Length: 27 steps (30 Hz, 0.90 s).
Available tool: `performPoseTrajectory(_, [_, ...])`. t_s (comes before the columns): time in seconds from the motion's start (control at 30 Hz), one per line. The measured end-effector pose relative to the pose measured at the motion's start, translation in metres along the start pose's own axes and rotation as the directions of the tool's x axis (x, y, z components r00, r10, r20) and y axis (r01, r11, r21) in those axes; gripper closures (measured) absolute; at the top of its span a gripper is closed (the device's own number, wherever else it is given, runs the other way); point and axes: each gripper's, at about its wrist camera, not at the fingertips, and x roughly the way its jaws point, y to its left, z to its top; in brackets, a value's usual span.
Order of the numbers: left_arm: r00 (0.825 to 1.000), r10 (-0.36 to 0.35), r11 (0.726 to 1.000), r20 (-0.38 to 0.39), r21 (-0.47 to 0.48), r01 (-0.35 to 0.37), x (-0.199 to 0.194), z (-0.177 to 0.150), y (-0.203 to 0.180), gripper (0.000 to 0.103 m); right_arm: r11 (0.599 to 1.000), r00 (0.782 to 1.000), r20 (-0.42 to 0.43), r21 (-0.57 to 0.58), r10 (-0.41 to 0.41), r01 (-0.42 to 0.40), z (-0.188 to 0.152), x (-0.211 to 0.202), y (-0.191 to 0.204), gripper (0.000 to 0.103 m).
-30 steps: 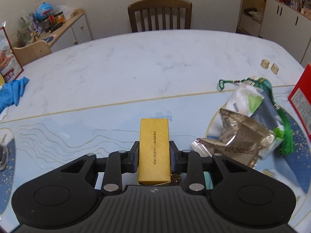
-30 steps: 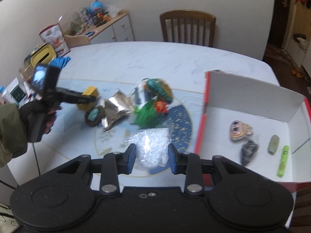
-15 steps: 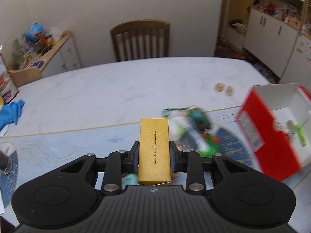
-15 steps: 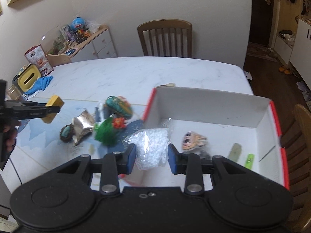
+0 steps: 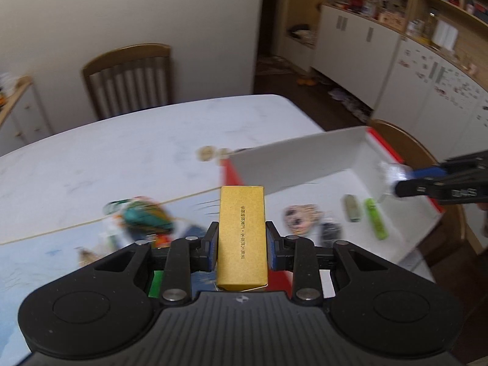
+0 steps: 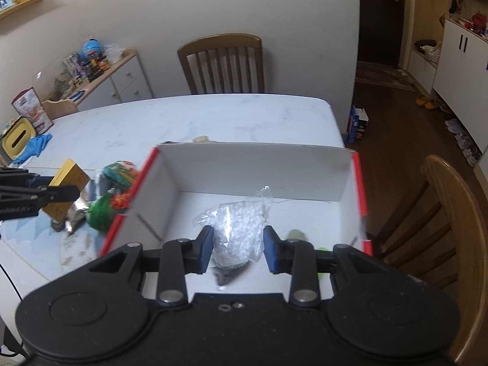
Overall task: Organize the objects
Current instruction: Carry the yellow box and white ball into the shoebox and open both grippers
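My left gripper (image 5: 242,245) is shut on a long gold box (image 5: 242,231) and holds it in the air over the left rim of the red box with white inside walls (image 5: 292,164). The right wrist view shows that gold box (image 6: 68,180) to the left of the red box (image 6: 250,170). My right gripper (image 6: 238,248) is shut on a clear bag of white beads (image 6: 241,228) above the box's floor. In the box lie a round patterned piece (image 5: 300,218), a grey-green stick (image 5: 352,207), a lime stick (image 5: 376,218) and a dark lump (image 5: 329,230).
A pile of loose things lies left of the box, among them a teal item (image 6: 119,170) and a green tassel (image 6: 100,213). One wooden chair (image 6: 222,61) stands behind the white table (image 6: 213,116), another (image 6: 451,228) at the right. A blue cloth (image 6: 35,148) lies far left.
Both grippers have swung right toward the red box. The gold box rose off the table to the box's left rim. The bead bag went from beside the box to above its inside.
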Motion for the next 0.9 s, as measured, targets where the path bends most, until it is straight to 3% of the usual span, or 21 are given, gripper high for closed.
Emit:
performPoseTrajectory(0.13, [0.999,-0.036,0.999,-0.026,0.03,0.037,0.02,0.007,-0.035,0.074,1.0,1.0,-0.013,0.013,-0.011,0.012,0.002,0.011,-0.019,0.07])
performPoseTrajectory(0.37, [0.994,-0.014,0.998,-0.104,0.058,0.02,0.058,0.01,-0.071,0.074,1.0,1.0,-0.02,0.001,-0.009,0.009,0.004,0.03,-0.032,0.07])
performPoseTrajectory(0.57, [0.985,0.038,0.998,-0.165,0.06,-0.028,0.089,0.008,-0.082,0.074,1.0,0.999,-0.043,-0.014,0.003,-0.003,0.012,0.05,-0.038,0.07])
performPoseTrajectory(0.9, [0.954,0.082,0.996,-0.288,0.043,-0.073,0.129,0.001,-0.083,0.074,0.997,0.989,-0.146,-0.077,0.011,-0.022,0.01,0.09,-0.029,0.07])
